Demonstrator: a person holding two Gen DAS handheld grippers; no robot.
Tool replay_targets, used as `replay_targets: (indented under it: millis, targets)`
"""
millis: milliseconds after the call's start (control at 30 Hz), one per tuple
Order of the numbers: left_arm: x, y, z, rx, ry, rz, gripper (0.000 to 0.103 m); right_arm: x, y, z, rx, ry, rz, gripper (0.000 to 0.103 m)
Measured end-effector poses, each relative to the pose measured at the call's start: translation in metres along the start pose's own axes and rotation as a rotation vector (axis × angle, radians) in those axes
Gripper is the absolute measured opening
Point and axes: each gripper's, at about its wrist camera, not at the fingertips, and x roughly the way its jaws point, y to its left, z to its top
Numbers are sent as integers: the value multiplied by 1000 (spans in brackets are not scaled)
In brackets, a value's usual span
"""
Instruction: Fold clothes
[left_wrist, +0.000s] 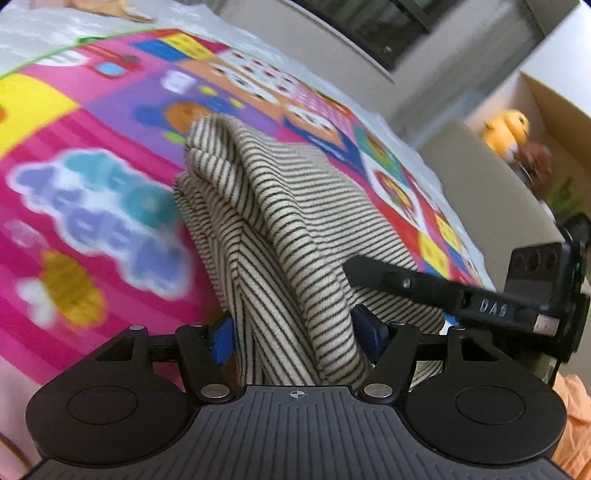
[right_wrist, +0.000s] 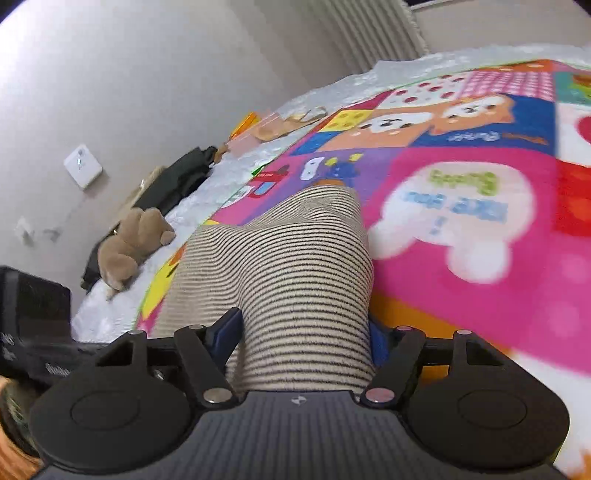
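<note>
- A bright cartoon play mat in pink, purple, yellow and blue is spread over a white quilted cover.
- A plain pale wall is seen in the right wrist view, with a white wall plate fixed to it.
- A ribbed white panel, perhaps a curtain or radiator, is seen at the top of that view.
- A brown teddy bear is laid on the white cover near the wall, beside dark folded fabric.
- A dark window is seen at the top of the left wrist view.
- A yellow plush toy is kept in a cardboard box.
</note>
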Motion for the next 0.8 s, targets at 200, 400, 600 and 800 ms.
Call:
replay_targets:
  millis: [200, 400, 600, 800]
  targets:
    - [-49, -13, 16, 116, -133, 7, 68, -3, 2, -10, -44, -23, -65, 71]
    - [-22, -47, 59, 229, -174, -53, 71, -27, 66, -26, -407, -153, -278, 77]
    - [21, 0, 61, 94, -131, 16, 53, -33, 94, -48, -408, -103, -105, 74]
    - [17, 9, 50, 89, -160, 50, 42, 7, 112, -87, -642, -56, -231, 90]
